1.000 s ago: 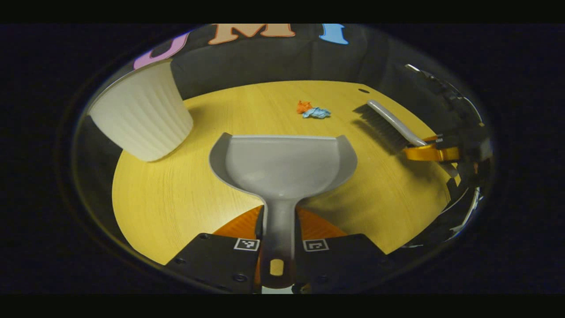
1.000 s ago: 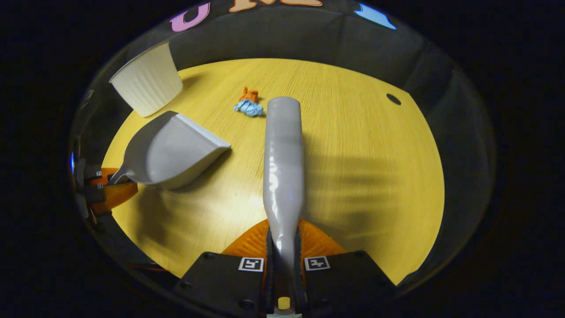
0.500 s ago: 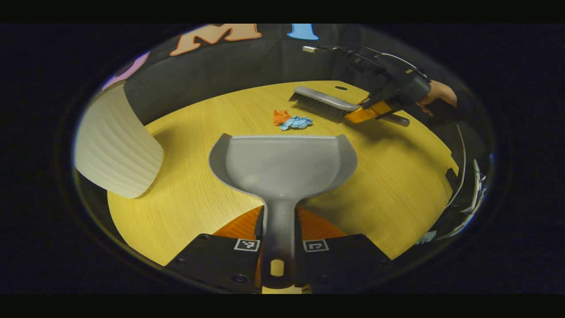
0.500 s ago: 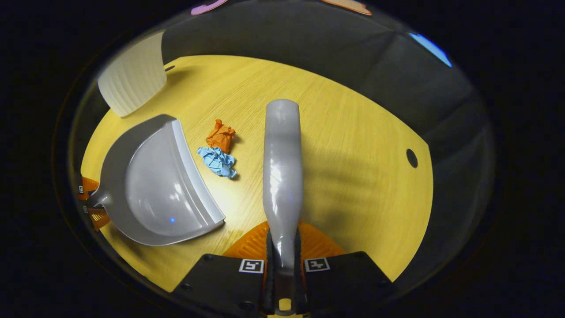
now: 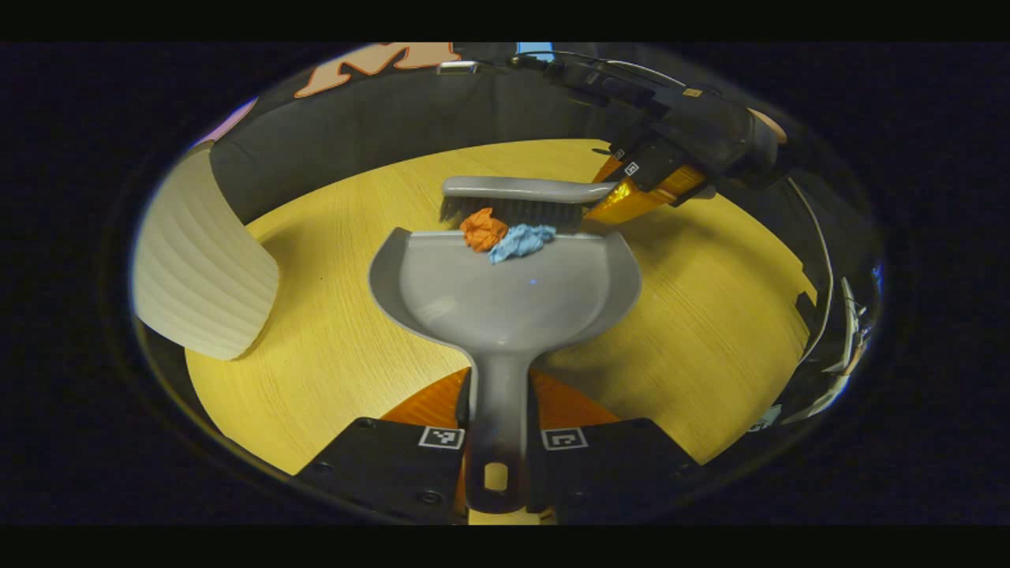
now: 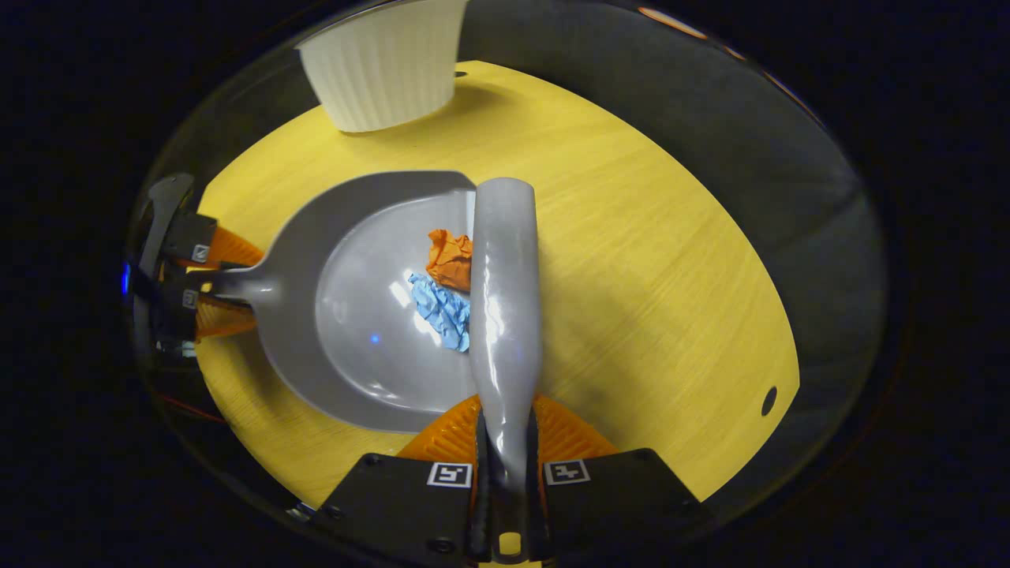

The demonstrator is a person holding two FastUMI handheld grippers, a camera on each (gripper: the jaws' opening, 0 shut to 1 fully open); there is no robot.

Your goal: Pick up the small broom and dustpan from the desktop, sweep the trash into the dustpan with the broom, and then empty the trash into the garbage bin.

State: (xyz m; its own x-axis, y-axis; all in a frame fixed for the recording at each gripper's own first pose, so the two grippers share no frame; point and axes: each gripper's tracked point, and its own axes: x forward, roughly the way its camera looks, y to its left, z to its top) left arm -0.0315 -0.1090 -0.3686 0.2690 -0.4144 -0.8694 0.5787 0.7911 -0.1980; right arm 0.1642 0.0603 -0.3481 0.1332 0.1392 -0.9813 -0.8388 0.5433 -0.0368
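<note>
A yellow wood-grain worktop (image 5: 331,355) with a black cloth wall behind it carries the scene. In the left gripper view the left claw (image 5: 495,438) is clenched on the handle of the grey dustpan (image 5: 505,292), whose pan lies flat on the worktop with its open lip facing the far edge. Two crumpled bits of trash, an orange paper wad (image 5: 483,229) and a blue paper wad (image 5: 519,241), sit just inside that lip, touching each other. Right behind them the broom (image 5: 521,189) lies along the lip, its dark bristles (image 5: 521,211) against the wads. The right claw (image 5: 631,185) grasps the broom's handle, and a hand (image 5: 769,126) shows behind it. A white ribbed garbage bin (image 5: 197,268) stands near the worktop's left edge, well apart from the dustpan.

In the right gripper view the right claw (image 6: 505,473) is closed on the broom (image 6: 505,292), which crosses the dustpan's (image 6: 355,315) lip, both wads beside it inside the pan. The bin (image 6: 383,67) stands at the far edge.
</note>
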